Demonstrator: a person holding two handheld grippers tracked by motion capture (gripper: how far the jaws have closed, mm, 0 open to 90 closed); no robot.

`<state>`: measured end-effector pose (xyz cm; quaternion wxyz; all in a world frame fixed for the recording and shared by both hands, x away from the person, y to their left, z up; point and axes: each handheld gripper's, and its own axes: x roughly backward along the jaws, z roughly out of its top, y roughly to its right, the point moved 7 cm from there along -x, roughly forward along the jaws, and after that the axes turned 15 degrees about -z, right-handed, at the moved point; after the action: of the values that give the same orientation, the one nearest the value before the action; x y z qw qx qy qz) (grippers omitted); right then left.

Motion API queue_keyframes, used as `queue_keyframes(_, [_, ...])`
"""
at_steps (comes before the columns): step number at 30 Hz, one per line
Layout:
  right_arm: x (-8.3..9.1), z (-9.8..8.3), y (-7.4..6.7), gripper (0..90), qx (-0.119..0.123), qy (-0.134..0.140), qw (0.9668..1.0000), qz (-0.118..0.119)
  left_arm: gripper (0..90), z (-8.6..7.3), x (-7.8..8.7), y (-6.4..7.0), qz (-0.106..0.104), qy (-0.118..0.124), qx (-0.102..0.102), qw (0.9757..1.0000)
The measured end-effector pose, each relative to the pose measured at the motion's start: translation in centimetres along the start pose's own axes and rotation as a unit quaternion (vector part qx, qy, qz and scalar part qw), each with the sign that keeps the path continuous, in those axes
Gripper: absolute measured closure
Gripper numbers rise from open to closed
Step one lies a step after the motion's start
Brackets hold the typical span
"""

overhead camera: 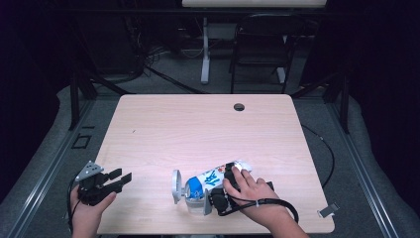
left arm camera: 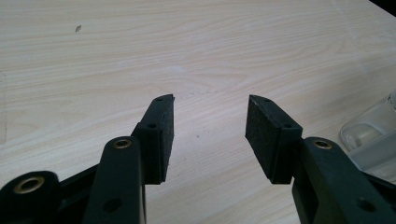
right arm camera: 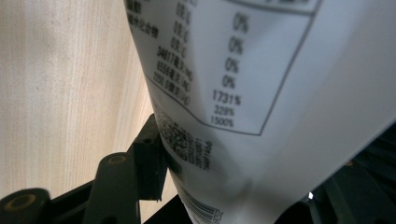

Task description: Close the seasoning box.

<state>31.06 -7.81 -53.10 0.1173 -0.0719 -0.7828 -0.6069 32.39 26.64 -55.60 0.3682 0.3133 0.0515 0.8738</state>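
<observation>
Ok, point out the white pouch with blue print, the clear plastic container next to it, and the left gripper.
White pouch with blue print [overhead camera: 213,177]: high view, on its printed middle.
Clear plastic container [overhead camera: 192,197]: high view, on its body.
Left gripper [left arm camera: 210,126]: left gripper view, midway between its open fingertips.

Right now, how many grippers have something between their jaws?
1. The right gripper, near the table's front edge, is clamped on the white pouch. The left gripper, at the front left corner, stands open over bare wood.
</observation>
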Motion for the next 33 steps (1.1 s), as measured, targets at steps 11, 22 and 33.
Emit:
queue_keyframes(11, [0.11,0.03,0.16,45.6,0.012,-0.006,0.9999,-0.003,52.3,-0.03,-0.04,-0.07,0.000,0.001,0.001,1.0000])
queue_keyframes(22, [0.18,0.05,0.31,46.1,0.018,-0.009,0.9998,-0.005,52.3,-0.09,-0.08,-0.14,0.000,0.000,0.002,1.0000])
queue_keyframes(33, [0.22,0.03,0.47,46.6,0.031,-0.015,0.9993,-0.010,52.2,-0.14,-0.02,-0.22,0.000,-0.002,0.004,1.0000])
